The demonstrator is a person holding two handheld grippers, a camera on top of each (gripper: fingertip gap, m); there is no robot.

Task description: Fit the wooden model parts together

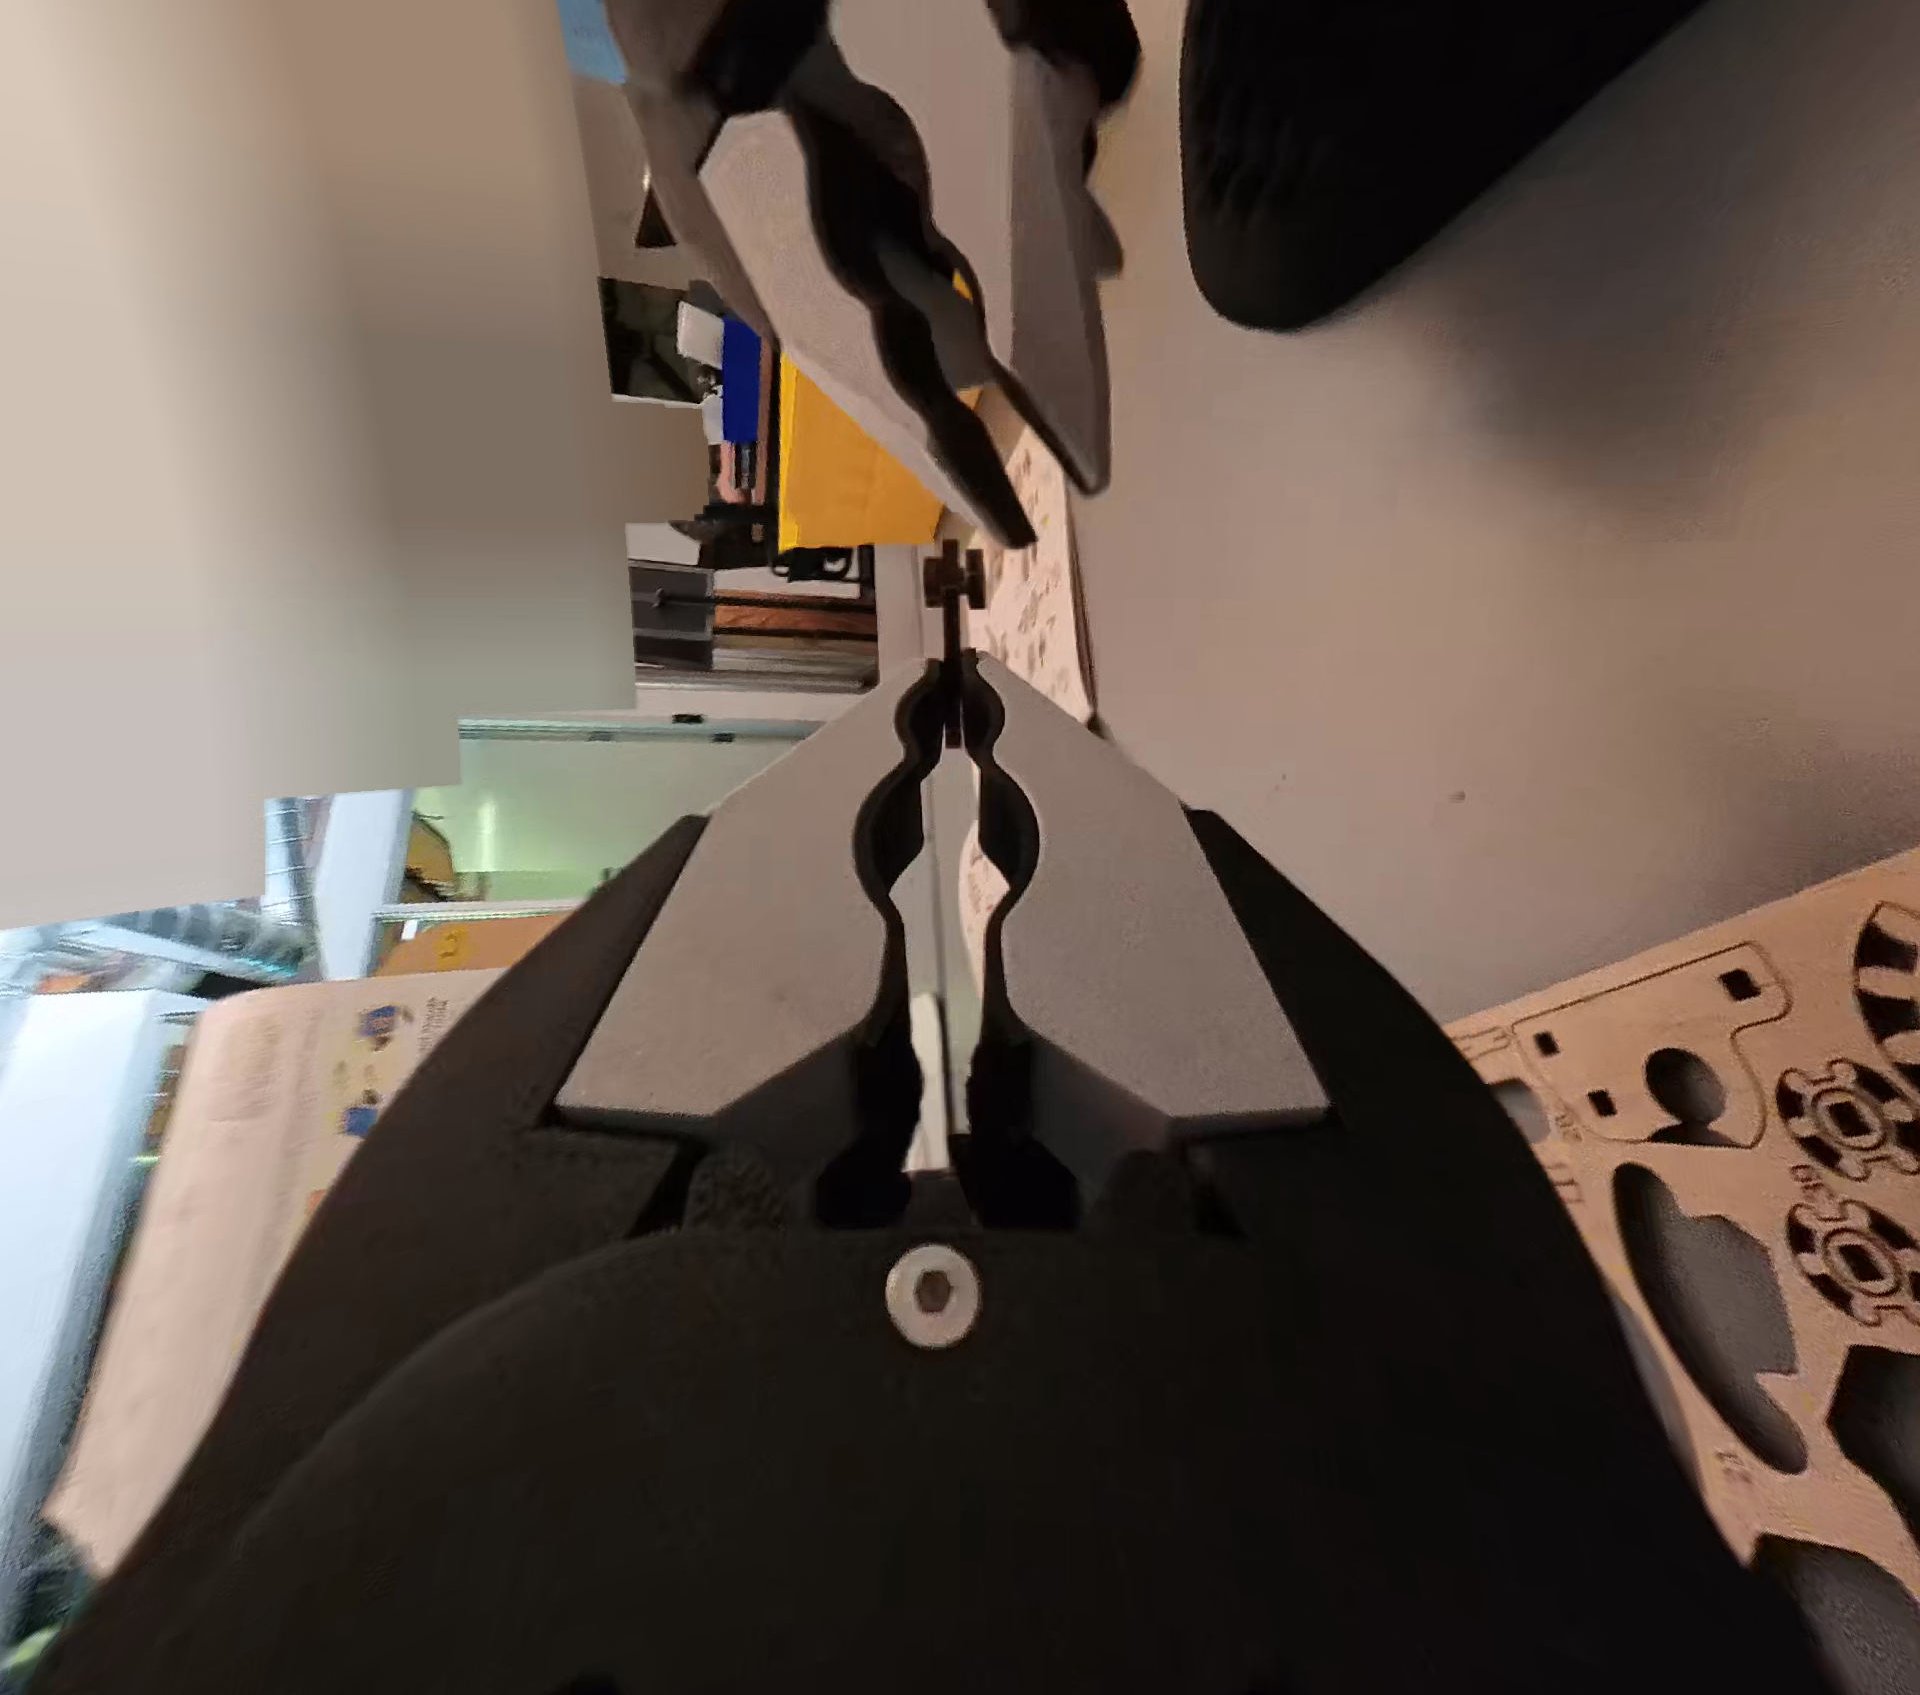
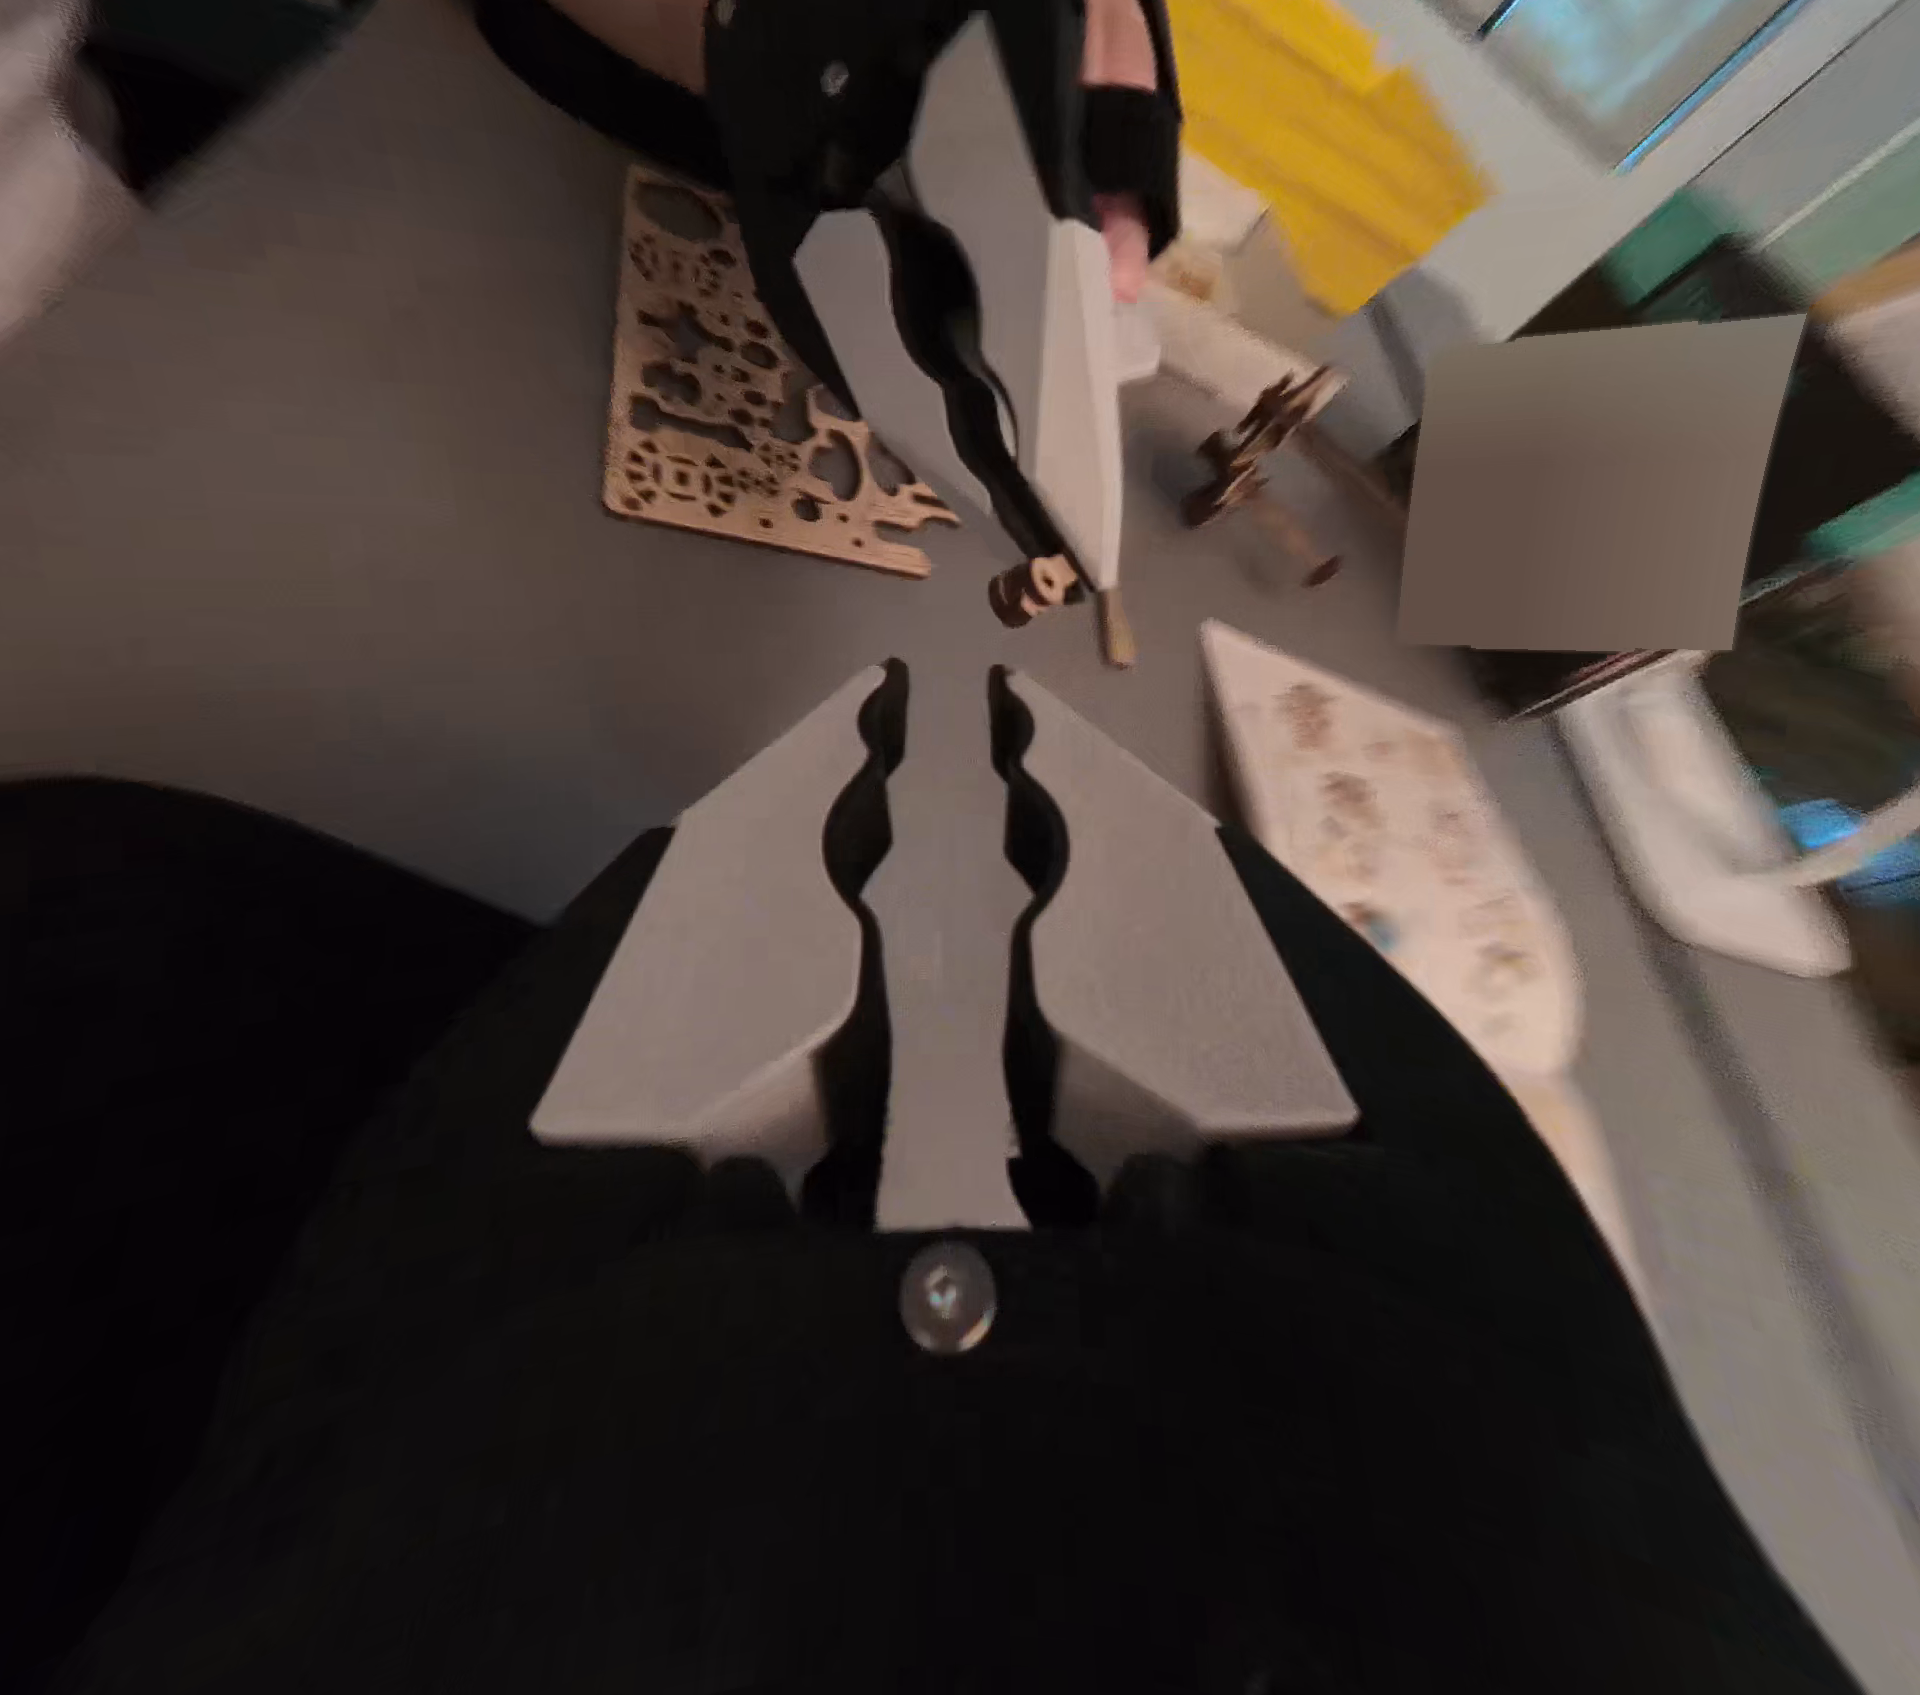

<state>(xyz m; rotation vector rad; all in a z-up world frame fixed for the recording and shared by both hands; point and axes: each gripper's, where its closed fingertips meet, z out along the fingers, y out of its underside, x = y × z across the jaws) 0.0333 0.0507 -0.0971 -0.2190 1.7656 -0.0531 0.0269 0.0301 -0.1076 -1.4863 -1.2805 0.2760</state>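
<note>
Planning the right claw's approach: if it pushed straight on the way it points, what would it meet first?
Likely the small wooden assembly pinched in the left claw, just ahead of the open right claw; depth is uncertain.

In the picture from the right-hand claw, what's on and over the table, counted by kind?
Claws: 2 (right claw, left claw)
Punched-out wooden sheet: 1
Small wooden piece, held in the left claw: 1
Part-built wooden model: 1
Printed sheet: 1
Total: 6

Cut-out sheet (image 2: 727, 419) lies on the table (image 2: 312, 502), left of the wooden assembly (image 2: 1257, 450)
</note>
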